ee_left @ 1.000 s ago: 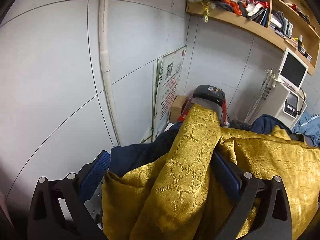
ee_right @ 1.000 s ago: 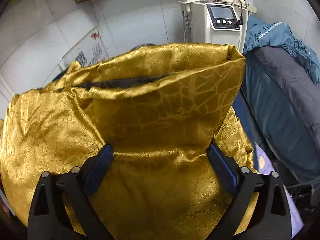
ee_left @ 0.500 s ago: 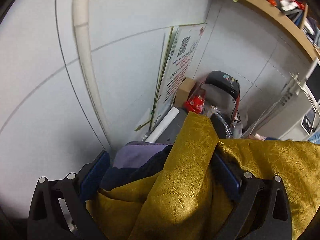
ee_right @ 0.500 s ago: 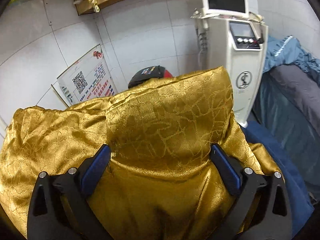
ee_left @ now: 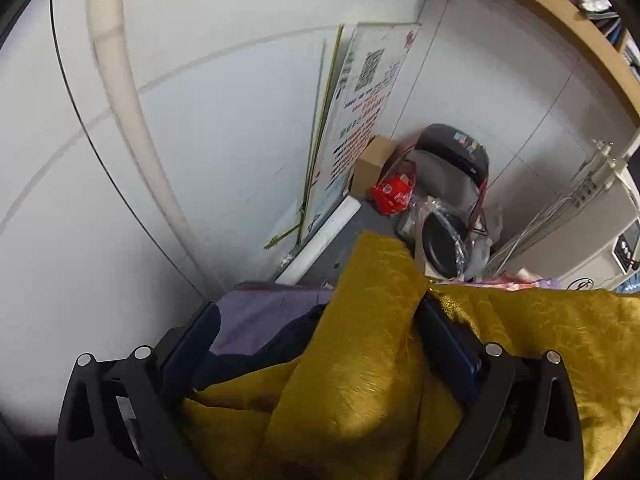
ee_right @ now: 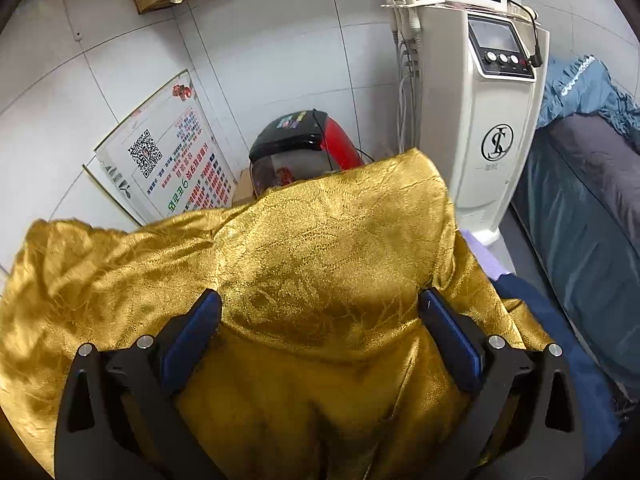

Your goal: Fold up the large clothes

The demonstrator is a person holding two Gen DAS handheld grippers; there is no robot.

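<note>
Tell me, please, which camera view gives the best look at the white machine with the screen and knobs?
The right wrist view: the white machine stands nearly whole there, with its monitor, control panel, three knobs and logo clear above the gold garment. The left wrist view catches only a cropped part at the right edge.

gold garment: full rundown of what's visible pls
The gold garment is shiny brocade-like fabric with a woven crackle pattern and a dark navy lining. It is bunched and creased, not flat. Folds fill the wide-set jaws of the right gripper and the left gripper, stretching between them. Whether either truly grips it is unclear.
</note>
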